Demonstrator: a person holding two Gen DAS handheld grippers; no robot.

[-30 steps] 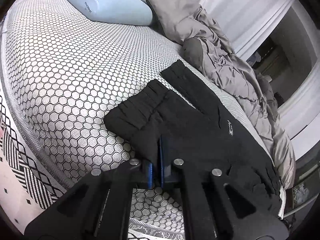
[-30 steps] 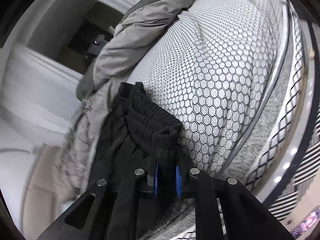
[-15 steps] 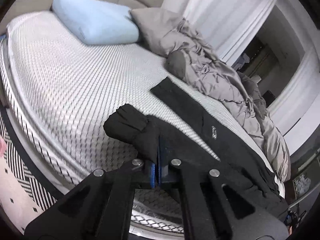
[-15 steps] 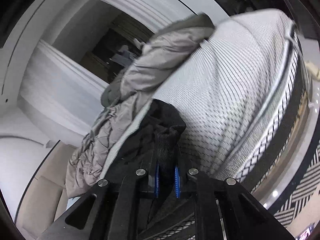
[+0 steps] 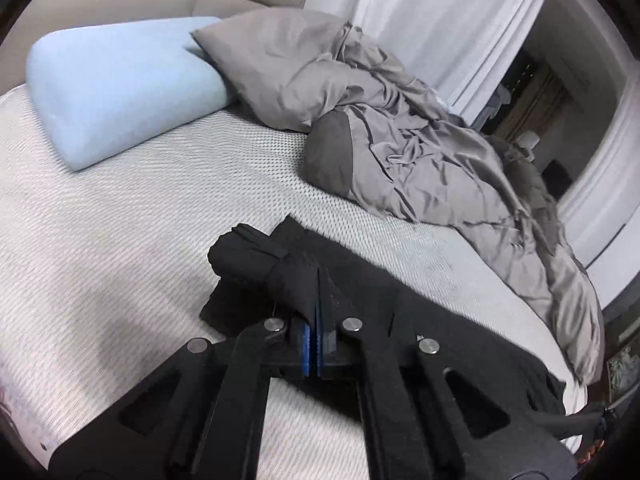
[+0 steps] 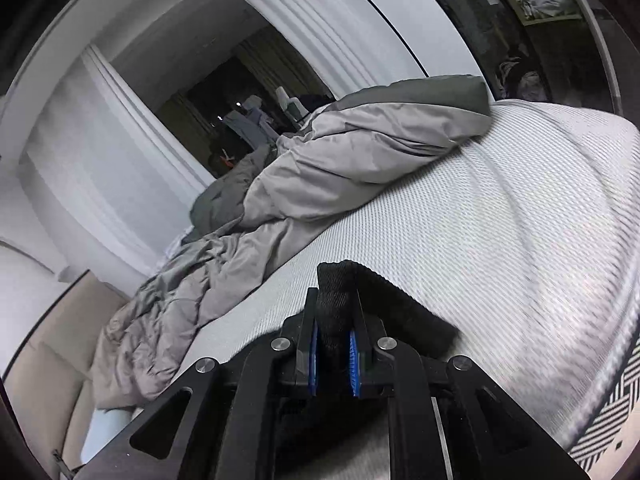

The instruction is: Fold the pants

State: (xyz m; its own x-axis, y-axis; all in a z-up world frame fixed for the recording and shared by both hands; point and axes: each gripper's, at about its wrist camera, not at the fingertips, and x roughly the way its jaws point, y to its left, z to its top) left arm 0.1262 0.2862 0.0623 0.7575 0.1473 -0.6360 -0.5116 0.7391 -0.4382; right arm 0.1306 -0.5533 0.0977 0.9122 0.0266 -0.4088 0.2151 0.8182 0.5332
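On the mattress (image 5: 120,216), left wrist view: black pants (image 5: 400,320) lie stretched toward 4 o'clock, far end reaching the bed edge. Left gripper (image 5: 316,320) jaws pressed together on a bunched fold of them, lifted off the bed; blue pillow (image 5: 116,88) at 10 o'clock, grey duvet (image 5: 420,148) at 1 o'clock.
Right wrist view: right gripper (image 6: 334,344) jaws pinching a ribbed band of the pants (image 6: 340,304), raised over the mattress (image 6: 480,240); duvet (image 6: 320,168) at 11 o'clock.
Progress, my read: both ends gripped and raised, fold underway but nothing laid flat yet. Left: bring one end onto the other, set down, smooth.
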